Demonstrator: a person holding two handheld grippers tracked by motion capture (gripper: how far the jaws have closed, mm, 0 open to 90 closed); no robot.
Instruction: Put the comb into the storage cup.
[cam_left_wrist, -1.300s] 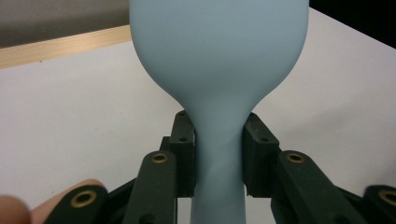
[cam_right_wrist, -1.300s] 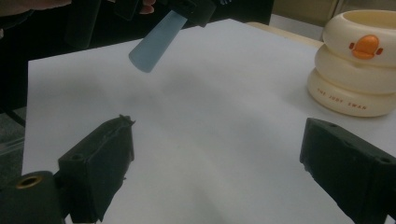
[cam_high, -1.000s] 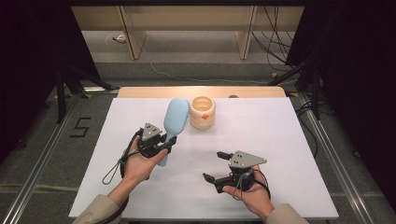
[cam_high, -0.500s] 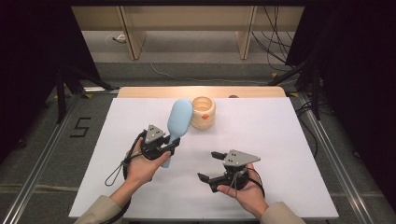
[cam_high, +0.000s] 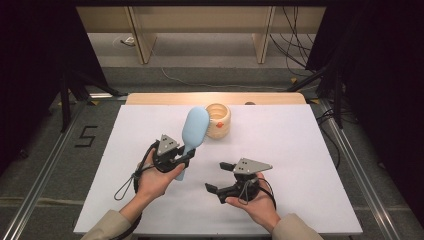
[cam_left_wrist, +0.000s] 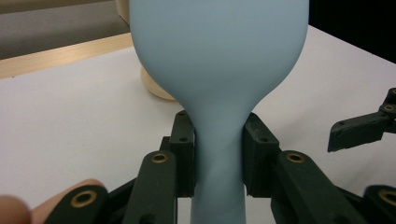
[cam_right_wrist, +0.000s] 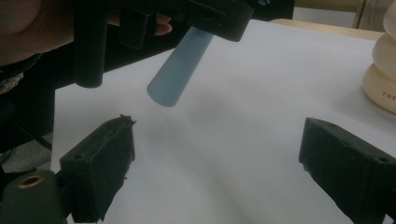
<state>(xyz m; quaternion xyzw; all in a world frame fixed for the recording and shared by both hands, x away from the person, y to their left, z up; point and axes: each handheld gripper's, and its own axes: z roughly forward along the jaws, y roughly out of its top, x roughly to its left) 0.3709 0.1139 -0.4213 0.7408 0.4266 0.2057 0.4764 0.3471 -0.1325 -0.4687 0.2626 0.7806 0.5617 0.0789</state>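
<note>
One pale blue spoon (cam_high: 192, 134) — bowl up, handle down — clamped in left claw (cam_high: 184, 156).

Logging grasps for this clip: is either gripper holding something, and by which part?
The left gripper is shut on the light blue spoon, gripping its handle just below the bowl, with the spoon lifted off the table. The right gripper is open and holds nothing.

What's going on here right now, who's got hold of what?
The left gripper is clamped on the narrow handle of a light blue spoon-shaped scoop and holds it up off the white table, with its broad end near the cream ridged cup at the far side. The right gripper hangs open and empty just above the table, its jaws pointing toward the scoop's handle end. Nothing is in the scoop that I can see.
</note>
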